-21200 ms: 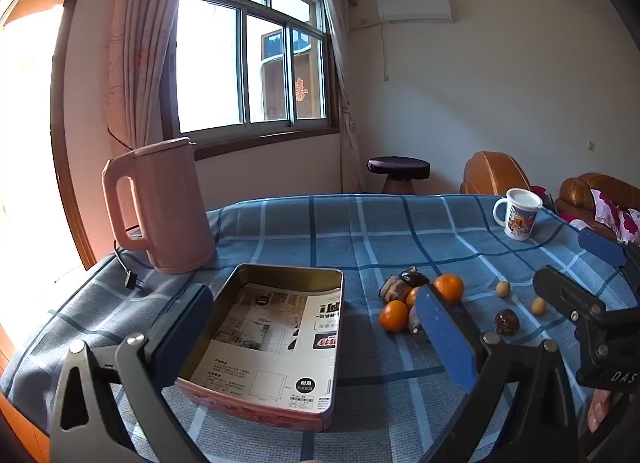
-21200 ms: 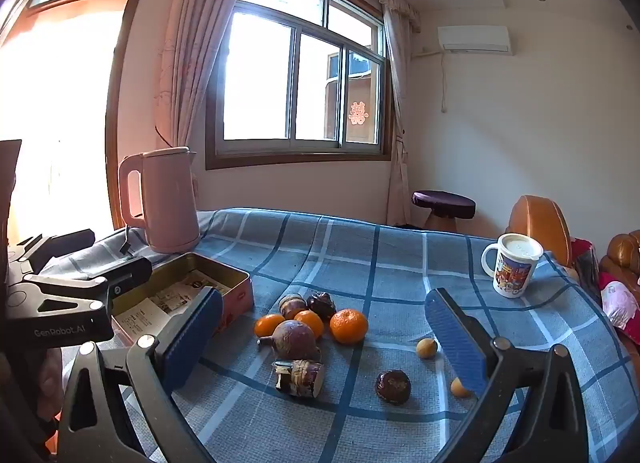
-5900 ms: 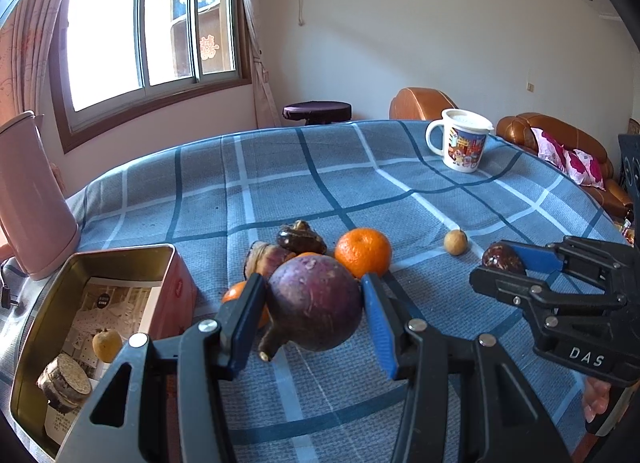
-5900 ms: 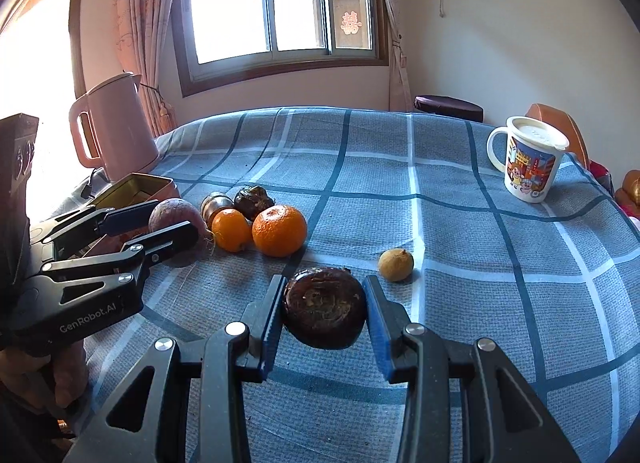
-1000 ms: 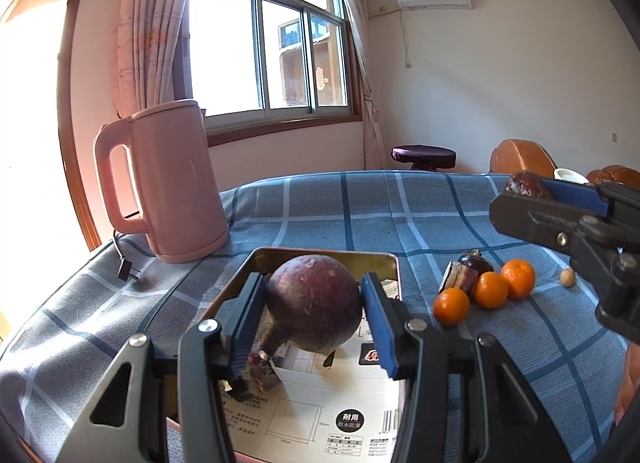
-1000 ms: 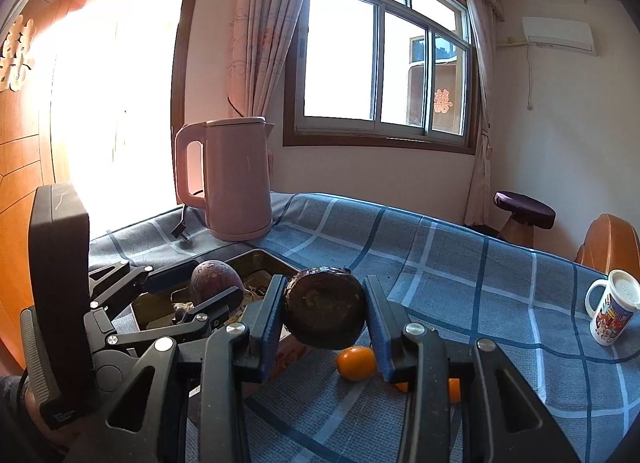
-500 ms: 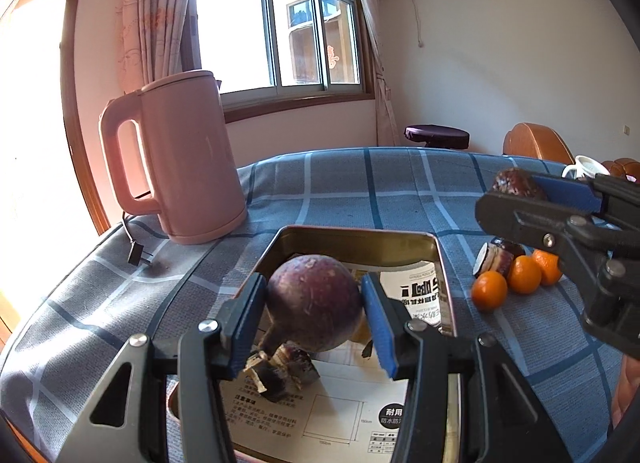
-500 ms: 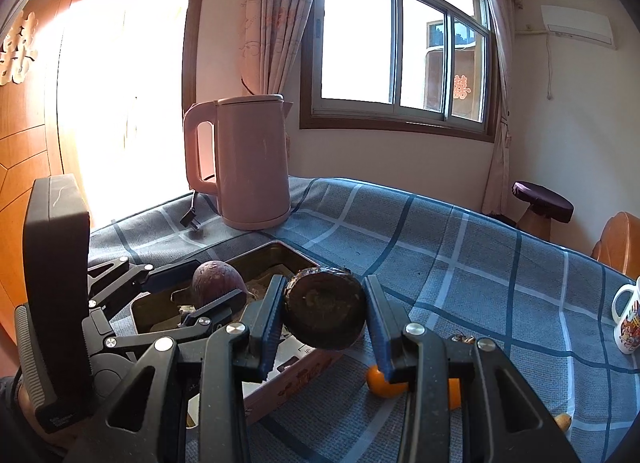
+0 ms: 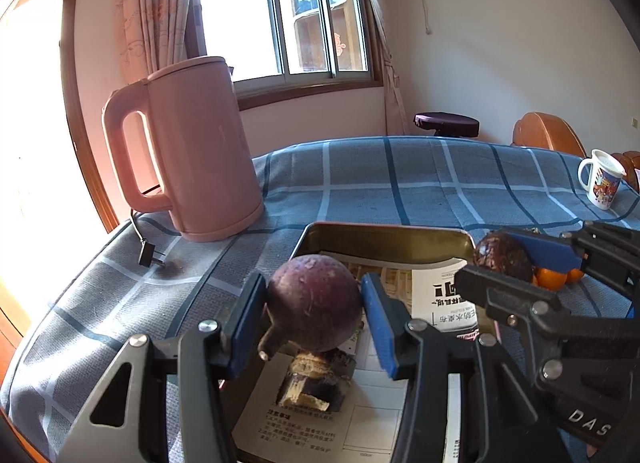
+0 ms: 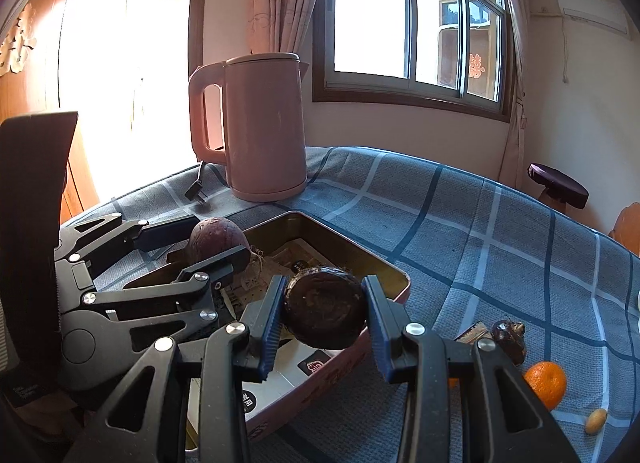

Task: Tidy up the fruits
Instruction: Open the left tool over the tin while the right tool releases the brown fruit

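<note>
My left gripper (image 9: 314, 319) is shut on a round purple fruit (image 9: 314, 309) with a short stem, held above the near part of the open metal tin (image 9: 384, 241). The tin is lined with printed paper, and a cut brown piece (image 9: 316, 381) lies in it under the fruit. My right gripper (image 10: 324, 315) is shut on a dark brown wrinkled fruit (image 10: 324, 313) above the tin's right rim (image 10: 380, 263). In the left wrist view it comes in from the right with that fruit (image 9: 502, 255). The purple fruit also shows in the right wrist view (image 10: 216, 239).
A pink kettle (image 9: 192, 159) with a loose plug (image 9: 150, 259) stands left of the tin on the blue plaid cloth (image 10: 480, 231). An orange (image 10: 546, 383), a dark fruit (image 10: 508, 339) and a small yellow fruit (image 10: 596, 419) lie to the right. A mug (image 9: 602, 179) stands far right.
Both grippers have moved further over the tin with their fruits, which sit lower and closer to the paper lining. Both stay shut.
</note>
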